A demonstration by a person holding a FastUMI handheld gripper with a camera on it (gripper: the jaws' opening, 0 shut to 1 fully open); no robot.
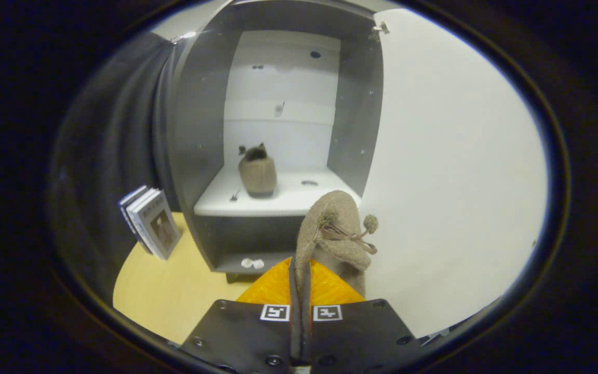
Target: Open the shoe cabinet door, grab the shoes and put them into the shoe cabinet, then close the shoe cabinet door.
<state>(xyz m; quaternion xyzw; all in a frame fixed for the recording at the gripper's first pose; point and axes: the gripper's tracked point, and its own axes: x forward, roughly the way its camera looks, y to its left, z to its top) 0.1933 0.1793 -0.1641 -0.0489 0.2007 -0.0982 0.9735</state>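
Gripper [300, 291] is closed on a tan suede shoe [330, 234]; both fingers pinch the shoe's edge, which runs as a thin dark strip straight down between them; the shoe rises just ahead of the fingers, tilted up, its toe toward the cabinet; a small bow with pom-poms [351, 234] sits on its upper, one pom-pom hanging off to the right side.

Shoe cabinet [195, 130] stands beyond the fingers, grey walls, pale back panel; its door [449, 166] is swung open to the right, a wide white panel right beside the held shoe; a hinge [380, 29] shows at the door's top corner.

Second shoe [257, 174] already sits inside on the white shelf [299, 200], same tan colour, upright, left of the shelf's middle, dark opening at its far end; well apart from the held shoe; a small dark mark lies on the shelf to its right and another near its left front, too small to tell what they are.

Below the shelf is a lower open compartment; two small white objects [253, 263] lie on its floor near the front edge; cannot tell what they are.

Cabinet rests on a light wood table [169, 291]; a few books [149, 221] stand leaning to the left of the cabinet on the table, against the dark cloth wall [107, 145].
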